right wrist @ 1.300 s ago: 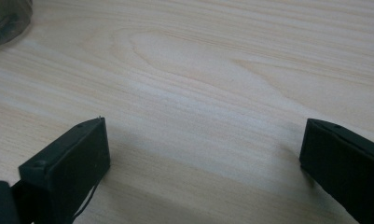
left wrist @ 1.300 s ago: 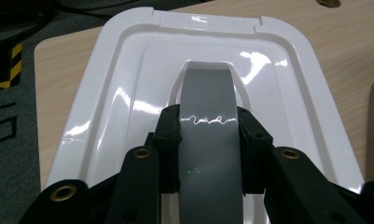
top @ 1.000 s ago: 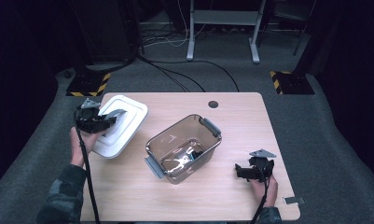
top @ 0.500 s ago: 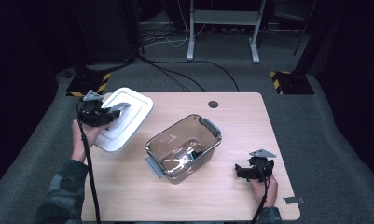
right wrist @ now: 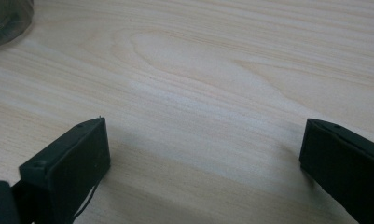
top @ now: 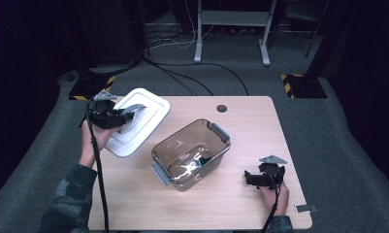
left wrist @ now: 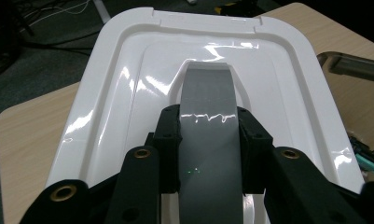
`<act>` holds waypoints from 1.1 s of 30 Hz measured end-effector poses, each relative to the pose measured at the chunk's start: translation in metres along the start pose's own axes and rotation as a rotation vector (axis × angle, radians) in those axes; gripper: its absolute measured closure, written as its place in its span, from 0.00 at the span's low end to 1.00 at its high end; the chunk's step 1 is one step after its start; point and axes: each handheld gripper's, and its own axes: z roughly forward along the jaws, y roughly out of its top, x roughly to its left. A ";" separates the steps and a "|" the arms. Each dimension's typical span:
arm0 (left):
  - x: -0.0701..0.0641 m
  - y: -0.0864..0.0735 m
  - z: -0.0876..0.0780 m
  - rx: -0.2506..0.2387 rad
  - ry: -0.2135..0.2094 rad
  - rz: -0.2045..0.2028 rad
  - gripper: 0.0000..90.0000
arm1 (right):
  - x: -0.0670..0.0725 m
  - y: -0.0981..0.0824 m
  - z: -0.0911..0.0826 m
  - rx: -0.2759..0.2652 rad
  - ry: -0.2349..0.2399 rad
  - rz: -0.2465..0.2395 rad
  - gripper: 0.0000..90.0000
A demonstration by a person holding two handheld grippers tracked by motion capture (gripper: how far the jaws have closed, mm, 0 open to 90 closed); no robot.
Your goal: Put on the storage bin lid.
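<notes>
Two grippers: left gripper clamps white lid's grey handle w/ lid tilted; right gripper gapes wide over table.

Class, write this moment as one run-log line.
left tool: shut on grey handle, white lid raised | right tool: open, on table | clear bin: uncovered

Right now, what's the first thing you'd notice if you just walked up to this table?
The big shiny white lid at the table's left edge, tilted up off the wood, with the left tongs clamped on its grey handle. Next, the clear plastic box standing open in the middle of the table, with something small inside. The right tongs rest open and empty near the front right corner.
</notes>
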 end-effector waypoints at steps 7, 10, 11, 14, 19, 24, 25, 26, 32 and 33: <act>-0.015 0.009 -0.002 -0.003 -0.024 0.019 0.74 | 0.000 0.000 0.000 0.000 0.000 0.000 0.01; -0.023 0.012 -0.003 -0.004 -0.035 0.028 0.74 | 0.000 0.000 0.000 0.000 0.000 0.000 0.01; -0.025 0.012 -0.003 -0.007 -0.037 0.031 0.74 | 0.000 0.000 0.000 0.000 0.000 0.000 0.01; -0.030 0.014 -0.003 -0.009 -0.046 0.039 0.74 | 0.000 0.000 0.000 0.000 0.001 0.001 0.01; -0.043 0.018 -0.002 -0.007 -0.073 0.056 0.74 | 0.000 0.000 0.000 -0.001 0.001 0.000 0.01; -0.051 0.020 0.001 0.002 -0.092 0.076 0.74 | 0.000 0.000 0.000 0.000 0.001 0.000 0.01; -0.055 0.021 0.003 0.005 -0.098 0.081 0.74 | 0.000 0.000 0.000 0.000 0.001 0.000 0.01; -0.058 0.021 0.004 0.004 -0.102 0.087 0.74 | 0.000 0.000 0.000 0.000 0.001 0.000 0.01; -0.074 0.023 0.011 0.014 -0.132 0.107 0.74 | 0.000 0.000 0.000 -0.001 0.001 0.000 0.01; -0.077 0.023 0.012 0.018 -0.137 0.116 0.74 | 0.000 0.000 0.000 0.000 0.001 0.001 0.01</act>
